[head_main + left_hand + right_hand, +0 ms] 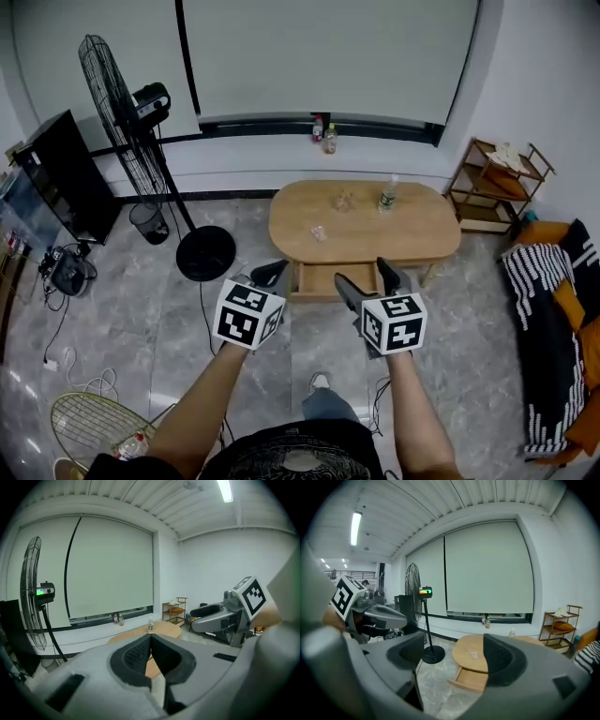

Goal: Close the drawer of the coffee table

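While the drawer (pixel 333 278) of the coffee table (pixel 422 230) stands pulled out toward the person, its wooden bottom shows bare in both the head view and the right gripper view. The left gripper view shows only the tabletop, since its own jaws cover the drawer. The left gripper (pixel 270 273) has its fingers closed together at the tips with nothing between them. The right gripper (pixel 373 279) has its fingers spread wide and empty, and it hangs just short of the drawer front. One water bottle (pixel 387 193) and two small clear things stand on the table. Two bottles (pixel 323 134) sit on the window sill behind it. Only the head view takes in the mesh bin (pixel 148 223) beside the standing fan (pixel 127 122); what the bin holds cannot be made out. A shelf (pixel 492 183) at the right carries something pale on top.
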{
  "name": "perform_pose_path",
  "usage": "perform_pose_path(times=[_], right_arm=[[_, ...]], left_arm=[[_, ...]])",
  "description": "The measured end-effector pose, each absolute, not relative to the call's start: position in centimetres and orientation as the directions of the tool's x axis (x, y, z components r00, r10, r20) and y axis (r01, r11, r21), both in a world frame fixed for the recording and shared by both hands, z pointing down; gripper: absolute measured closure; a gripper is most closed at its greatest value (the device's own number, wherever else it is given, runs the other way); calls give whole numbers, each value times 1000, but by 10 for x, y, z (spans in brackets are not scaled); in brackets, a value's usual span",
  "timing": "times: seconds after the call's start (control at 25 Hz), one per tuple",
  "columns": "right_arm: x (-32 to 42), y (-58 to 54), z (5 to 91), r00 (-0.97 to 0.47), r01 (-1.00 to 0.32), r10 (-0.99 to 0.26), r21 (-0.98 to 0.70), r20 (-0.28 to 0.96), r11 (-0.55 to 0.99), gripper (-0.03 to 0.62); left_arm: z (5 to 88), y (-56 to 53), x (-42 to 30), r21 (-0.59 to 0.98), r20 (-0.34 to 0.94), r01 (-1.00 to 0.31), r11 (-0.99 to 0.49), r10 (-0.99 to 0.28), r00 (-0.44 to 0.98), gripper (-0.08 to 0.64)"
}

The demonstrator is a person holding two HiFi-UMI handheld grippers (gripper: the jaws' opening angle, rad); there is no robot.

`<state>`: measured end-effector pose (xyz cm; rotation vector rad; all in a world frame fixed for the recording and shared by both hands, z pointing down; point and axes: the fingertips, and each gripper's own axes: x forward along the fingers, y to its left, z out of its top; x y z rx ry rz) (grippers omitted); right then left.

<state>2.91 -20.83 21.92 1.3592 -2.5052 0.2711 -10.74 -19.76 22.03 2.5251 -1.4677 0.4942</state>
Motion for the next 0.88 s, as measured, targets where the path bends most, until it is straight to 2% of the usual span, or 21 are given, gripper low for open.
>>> perform_pose_path(times=[0.4, 0.88], right_arm=[[40, -274, 290, -541, -825, -766, -43, 348, 564, 199], [43, -328, 453, -532, -838, -785, -63, 317, 543, 201]], left_arm=[[293, -258, -92, -3, 402, -875, -484, -802, 442, 552], [461, -313, -102, -10, 390, -882, -471, -814, 430, 552]])
